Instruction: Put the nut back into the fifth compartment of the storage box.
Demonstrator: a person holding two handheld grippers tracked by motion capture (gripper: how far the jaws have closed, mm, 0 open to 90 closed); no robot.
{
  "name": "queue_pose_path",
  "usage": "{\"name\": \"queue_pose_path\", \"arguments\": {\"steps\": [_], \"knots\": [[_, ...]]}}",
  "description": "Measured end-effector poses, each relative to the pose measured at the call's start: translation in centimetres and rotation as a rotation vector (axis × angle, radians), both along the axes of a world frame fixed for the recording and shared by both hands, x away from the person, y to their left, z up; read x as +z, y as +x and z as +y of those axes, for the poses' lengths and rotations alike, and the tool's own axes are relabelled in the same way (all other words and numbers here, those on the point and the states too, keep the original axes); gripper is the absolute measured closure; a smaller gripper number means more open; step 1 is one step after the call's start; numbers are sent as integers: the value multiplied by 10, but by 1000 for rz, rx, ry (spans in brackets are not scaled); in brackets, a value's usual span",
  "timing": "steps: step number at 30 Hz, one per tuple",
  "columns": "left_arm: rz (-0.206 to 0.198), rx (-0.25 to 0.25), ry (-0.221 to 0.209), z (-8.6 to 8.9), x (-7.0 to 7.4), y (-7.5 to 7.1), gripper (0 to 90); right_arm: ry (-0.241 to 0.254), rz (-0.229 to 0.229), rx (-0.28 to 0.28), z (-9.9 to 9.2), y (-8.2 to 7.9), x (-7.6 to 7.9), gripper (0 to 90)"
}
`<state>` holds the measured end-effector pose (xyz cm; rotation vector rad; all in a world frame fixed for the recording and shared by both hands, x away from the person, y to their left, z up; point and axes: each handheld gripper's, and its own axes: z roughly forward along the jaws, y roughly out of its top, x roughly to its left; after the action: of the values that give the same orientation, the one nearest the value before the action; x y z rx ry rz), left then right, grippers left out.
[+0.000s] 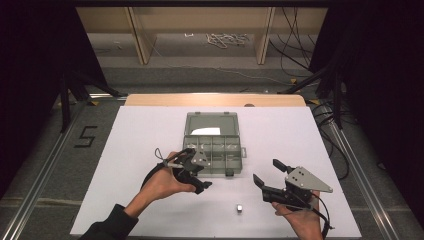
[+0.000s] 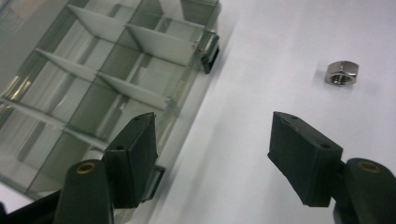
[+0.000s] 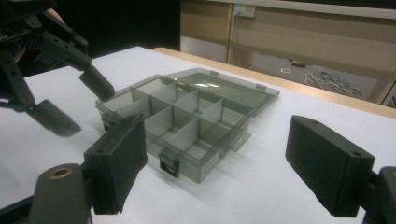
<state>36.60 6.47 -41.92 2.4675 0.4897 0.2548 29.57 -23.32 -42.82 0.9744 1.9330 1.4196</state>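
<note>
The left gripper (image 1: pixel 194 172), held in the person's left hand (image 1: pixel 165 182), hangs with its jaws spread wide and empty over the near left corner of the box (image 1: pixel 212 145); in its own view the left jaw overlaps the box's front wall while the right jaw stands over bare white table (image 2: pixel 261 70). That view alone makes the small metal piece out as a hex nut (image 2: pixel 342 73), lying flat with its bore facing up, well apart from the box and beyond the right jaw; from the high view it is just a pale speck (image 1: pixel 239 208) on the table near the front edge, between the two hands. The right gripper (image 1: pixel 266 172), in the right hand (image 1: pixel 300 220) at the lower right, is likewise wide open and holds nothing, its jaws aimed left and away toward the box, its grey plate (image 1: pixel 307 179) on top. Its own view looks low across the table and shows what the overhead angle flattens: the box (image 3: pixel 187 121) is a smoky clear tray split by white dividers into small compartments, its lid (image 3: pixel 233 88) laid fully back on the far side, two black latches on the front wall. The same view catches the left gripper (image 3: pixel 70 100) above the box's far corner, jaws pointing down. The box's long axis runs across the table, left to right, hinge away from the person. The left forearm enters from the bottom in a dark sleeve (image 1: pixel 112 225), angled up and right.
</note>
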Motion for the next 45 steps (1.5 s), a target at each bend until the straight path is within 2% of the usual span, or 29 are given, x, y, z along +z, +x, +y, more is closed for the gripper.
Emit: {"name": "queue_pose_path", "arguments": {"steps": [8,13,16,17,18,20,21,22,28,38,39,45], "knots": [[0,-79,-10,-19,-4,-15,296,-3,2,2,-1,0,0,211],[16,-116,9,-28,-11,-21,292,0,-4,-2,-1,0,0,211],[12,-121,9,-31,-14,-23,291,-3,2,2,-1,0,0,211],[19,-113,-8,-33,-16,-24,291,-4,2,2,-1,0,0,211],[19,-132,12,-33,-16,-24,291,-4,3,2,-1,0,0,211],[24,-127,-3,-37,-19,-27,290,-5,3,1,-1,0,0,211],[22,-148,18,-37,-19,-27,289,-5,4,0,-1,0,0,211],[27,-140,-5,-40,-21,-29,288,-5,3,0,-1,0,0,211],[36,-186,17,-51,-28,-37,288,-4,2,1,-1,0,0,211],[33,-216,29,-63,-35,-43,276,-7,4,-2,-1,0,0,212],[37,-213,17,-65,-36,-44,276,-7,2,-1,-1,1,0,211],[36,-241,41,-73,-40,-46,275,-7,4,0,-1,1,0,212]]}}
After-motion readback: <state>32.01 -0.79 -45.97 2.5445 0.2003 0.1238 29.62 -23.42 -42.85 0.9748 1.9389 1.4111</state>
